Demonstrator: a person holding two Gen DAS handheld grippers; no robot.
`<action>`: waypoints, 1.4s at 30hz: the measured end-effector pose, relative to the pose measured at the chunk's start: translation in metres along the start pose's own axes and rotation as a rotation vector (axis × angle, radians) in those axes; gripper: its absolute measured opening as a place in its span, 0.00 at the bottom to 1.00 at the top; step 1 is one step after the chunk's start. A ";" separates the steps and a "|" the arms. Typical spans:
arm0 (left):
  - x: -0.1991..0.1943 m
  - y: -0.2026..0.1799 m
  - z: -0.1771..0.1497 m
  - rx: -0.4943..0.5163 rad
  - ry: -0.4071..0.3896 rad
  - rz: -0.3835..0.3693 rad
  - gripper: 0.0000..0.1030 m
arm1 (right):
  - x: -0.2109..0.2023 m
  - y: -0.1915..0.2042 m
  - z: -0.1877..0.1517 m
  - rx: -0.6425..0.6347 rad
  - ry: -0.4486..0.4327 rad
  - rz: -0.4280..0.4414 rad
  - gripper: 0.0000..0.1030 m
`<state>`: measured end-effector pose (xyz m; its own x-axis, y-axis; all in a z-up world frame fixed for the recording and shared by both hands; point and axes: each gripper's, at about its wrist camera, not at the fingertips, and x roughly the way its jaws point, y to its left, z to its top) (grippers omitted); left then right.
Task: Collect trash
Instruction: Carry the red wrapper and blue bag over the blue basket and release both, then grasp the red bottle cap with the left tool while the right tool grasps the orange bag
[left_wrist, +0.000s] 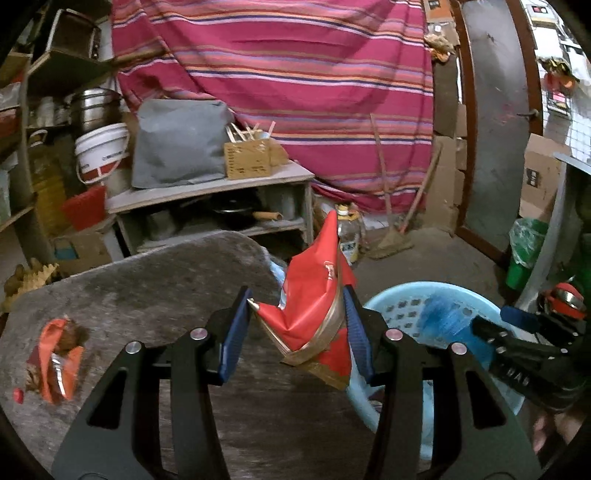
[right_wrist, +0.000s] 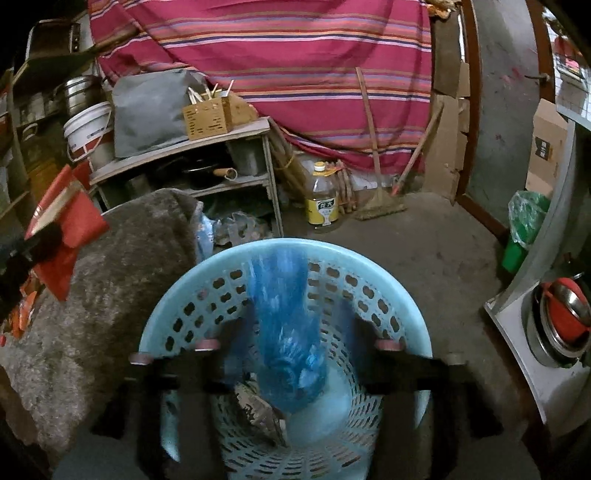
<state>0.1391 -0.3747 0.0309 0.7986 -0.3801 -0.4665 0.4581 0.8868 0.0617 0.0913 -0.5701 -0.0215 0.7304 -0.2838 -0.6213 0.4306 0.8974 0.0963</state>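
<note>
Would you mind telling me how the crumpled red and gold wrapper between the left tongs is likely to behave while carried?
The crumpled red and gold wrapper looks thin and creased, so probably floppy and very light. Its glossy surface suggests that it may slip. It sticks up well past the left tongs, so it could sway.

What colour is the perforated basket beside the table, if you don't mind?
Light blue basket, clearest in the right wrist view.
</note>
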 end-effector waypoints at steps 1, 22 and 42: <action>0.003 -0.003 -0.001 0.001 0.004 -0.004 0.47 | 0.001 0.000 0.000 0.005 0.003 0.001 0.55; 0.046 -0.063 -0.013 0.056 0.069 -0.107 0.76 | -0.003 -0.059 0.002 0.173 -0.036 -0.078 0.64; -0.019 0.141 -0.030 -0.007 0.035 0.195 0.95 | -0.005 0.056 0.020 0.020 -0.086 -0.016 0.92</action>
<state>0.1766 -0.2345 0.0225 0.8577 -0.1921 -0.4769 0.2935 0.9446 0.1473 0.1224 -0.5250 0.0027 0.7659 -0.3268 -0.5537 0.4526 0.8857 0.1032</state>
